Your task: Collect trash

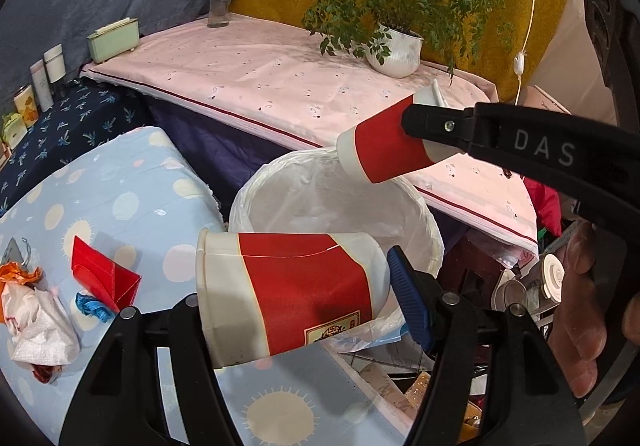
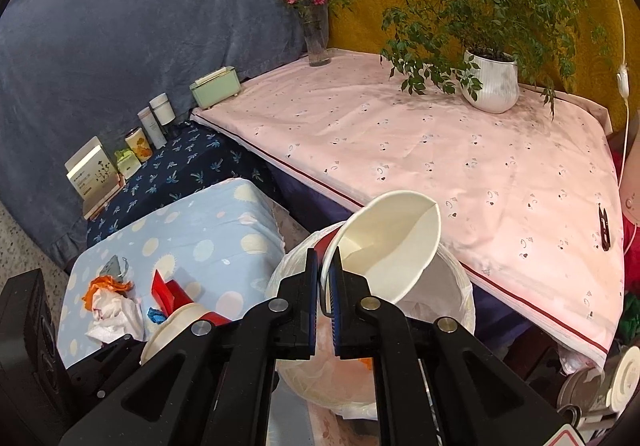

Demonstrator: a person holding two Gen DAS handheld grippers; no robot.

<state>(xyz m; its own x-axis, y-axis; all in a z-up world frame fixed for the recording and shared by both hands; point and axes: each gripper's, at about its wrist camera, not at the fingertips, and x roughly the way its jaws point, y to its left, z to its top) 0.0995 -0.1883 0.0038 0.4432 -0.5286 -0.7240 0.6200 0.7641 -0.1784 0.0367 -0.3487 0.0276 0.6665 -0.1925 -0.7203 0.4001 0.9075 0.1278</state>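
Observation:
My left gripper [image 1: 296,296] is shut on a red and white paper cup [image 1: 304,274] that lies sideways between its fingers, just in front of a white bag-lined bin [image 1: 320,202]. My right gripper [image 2: 329,266] is shut on the rim of a second paper cup [image 2: 388,242], pinching it edge-on. That cup hangs tilted over the bin [image 2: 456,286]. In the left wrist view this second cup [image 1: 384,154] hangs above the bin's far rim. On the blue spotted cloth lie a red folded paper [image 1: 104,278], crumpled white tissue [image 1: 40,326] and small orange and blue scraps.
Behind the bin a pink-covered table [image 2: 440,150] bears a potted plant [image 2: 490,84], a flower vase [image 2: 318,38] and a green box [image 2: 216,86]. Bottles and cartons [image 2: 152,126] stand on a dark blue cloth at left. A person's hand [image 1: 580,306] and floor clutter are at right.

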